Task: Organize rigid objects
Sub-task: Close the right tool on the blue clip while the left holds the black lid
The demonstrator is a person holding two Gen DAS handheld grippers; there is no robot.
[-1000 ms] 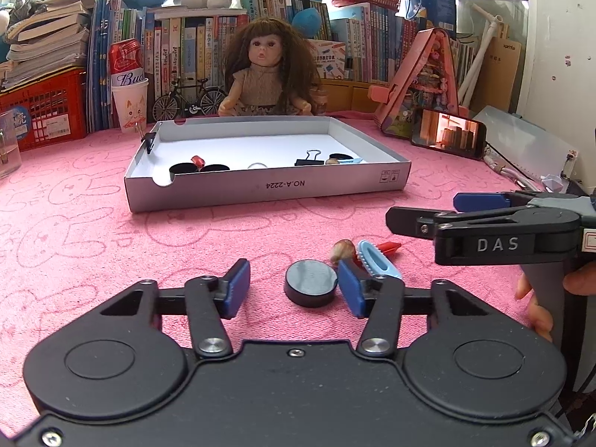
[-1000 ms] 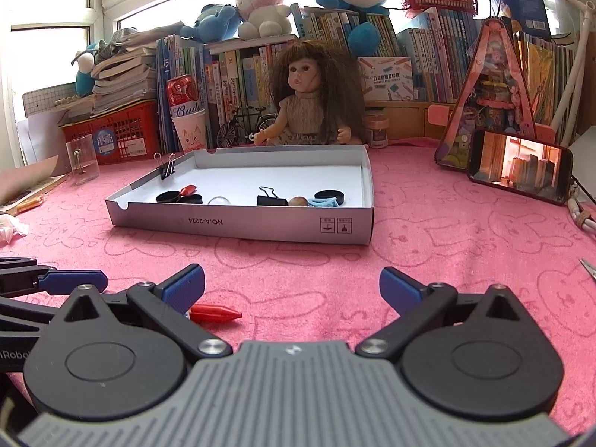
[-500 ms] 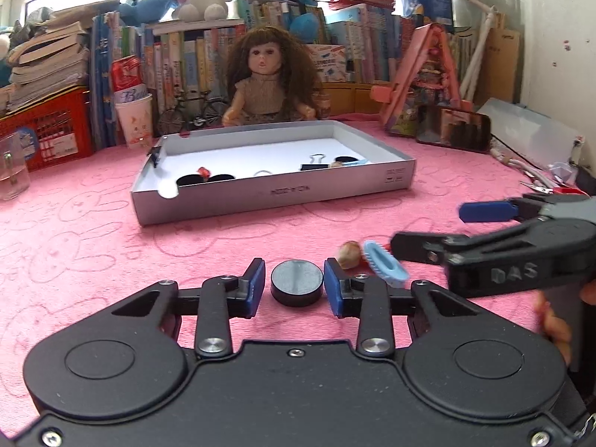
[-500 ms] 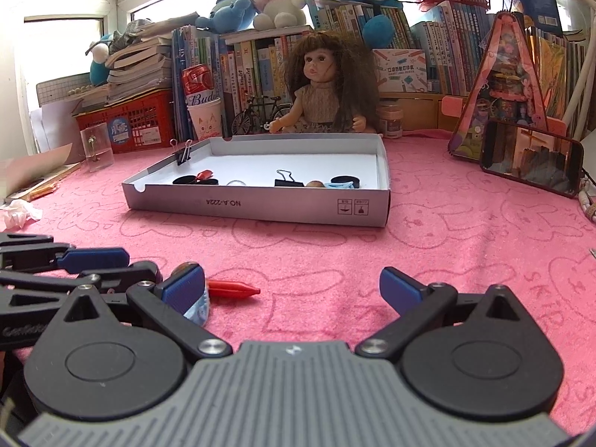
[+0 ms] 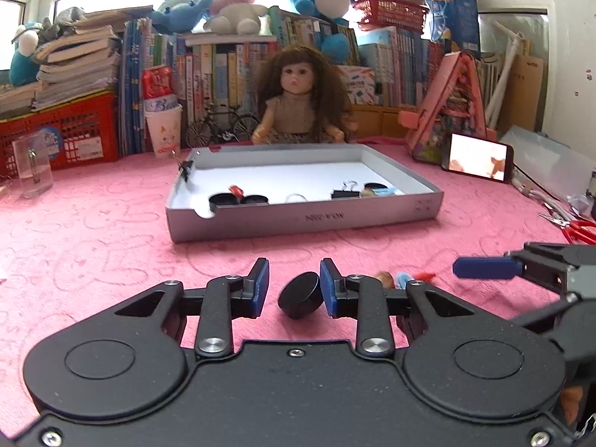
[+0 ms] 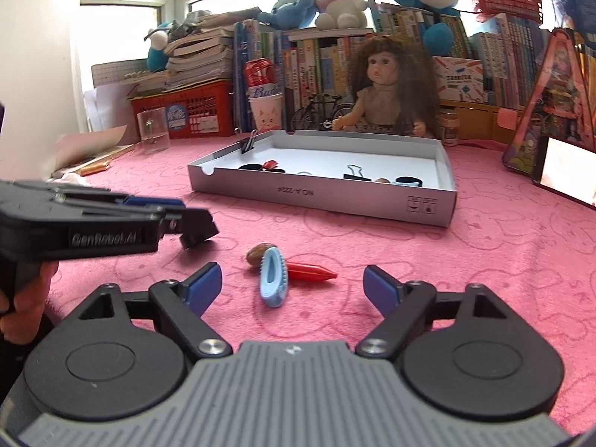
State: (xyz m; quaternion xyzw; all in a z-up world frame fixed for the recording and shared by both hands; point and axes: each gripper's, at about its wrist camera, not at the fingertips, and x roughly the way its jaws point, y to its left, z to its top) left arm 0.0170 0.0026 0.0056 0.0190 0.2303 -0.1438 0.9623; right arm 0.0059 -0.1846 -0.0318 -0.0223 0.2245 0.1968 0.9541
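Observation:
My left gripper [image 5: 294,286] is part-closed around a black round disc [image 5: 301,295], which is tilted and touches the right pad; a gap remains at the left pad. My right gripper [image 6: 292,286] is open and empty, just behind a light blue clip [image 6: 274,279], a red pointed piece [image 6: 311,271] and a brown nut [image 6: 260,252] on the pink cloth. The left gripper also shows in the right wrist view [image 6: 193,229]. A grey shallow box [image 5: 305,219] beyond holds black discs, a binder clip and small items.
A doll [image 5: 301,97] sits behind the box, in front of books and plush toys. A phone [image 5: 478,160] leans at the right, red scissors [image 5: 581,229] lie at the far right, and a clear cup [image 5: 31,167] stands at the left.
My left gripper has narrowed around the black disc, which has tipped up onto its edge. My right gripper has swung left, bringing the blue clip, red piece and nut between its fingers.

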